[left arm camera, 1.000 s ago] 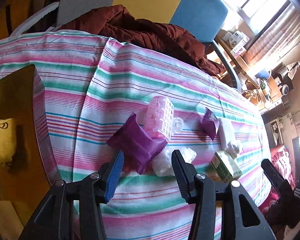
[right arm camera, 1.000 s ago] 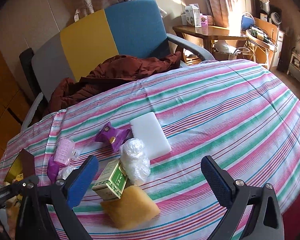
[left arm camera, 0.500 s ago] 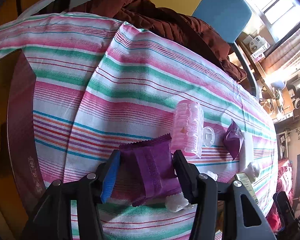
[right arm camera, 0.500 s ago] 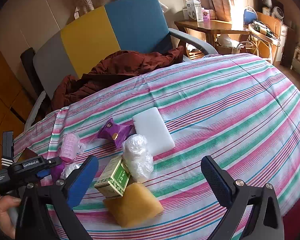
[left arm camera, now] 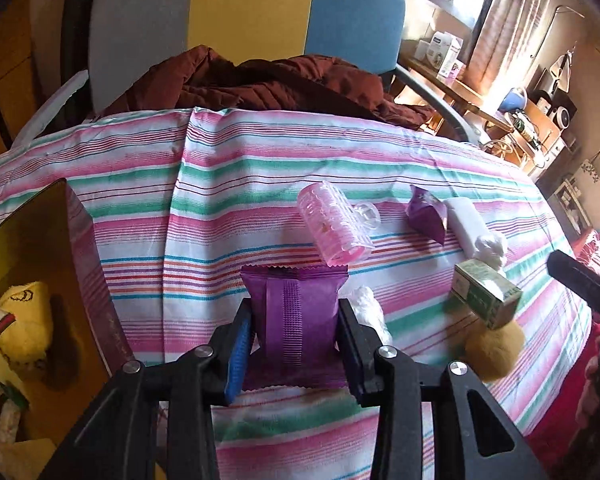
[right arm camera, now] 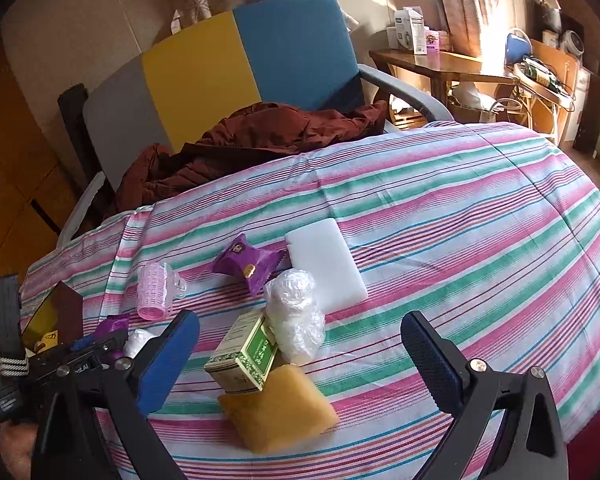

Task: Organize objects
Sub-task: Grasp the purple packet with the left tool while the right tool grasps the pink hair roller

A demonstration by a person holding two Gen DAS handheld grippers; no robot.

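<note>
A purple sachet (left arm camera: 296, 320) lies on the striped tablecloth (left arm camera: 220, 200) between the fingers of my left gripper (left arm camera: 295, 309). The jaws are closing and both pads touch its sides. From the right wrist view the left gripper (right arm camera: 100, 344) sits at the table's left edge. My right gripper (right arm camera: 300, 320) hangs wide open above a green box (right arm camera: 244, 356) and a yellow sponge (right arm camera: 278, 412), holding nothing. Also on the cloth are a pink hair roller (left arm camera: 334, 224), a small purple snack bag (right arm camera: 248, 264), a white pad (right arm camera: 326, 264) and crumpled clear plastic (right arm camera: 296, 316).
An open maroon box (left arm camera: 88, 272) with a yellow lining stands at the left table edge, a yellow plush toy (left arm camera: 24, 324) inside. A small white plastic wad (left arm camera: 366, 308) lies right of the sachet. Behind the table, a chair (right arm camera: 260, 64) holds a brown jacket (right arm camera: 252, 136).
My left gripper slid forward over the purple sachet, rolled level, and its jaws narrowed until they touch the sachet's sides. The right gripper has stayed open and hardly moved.
</note>
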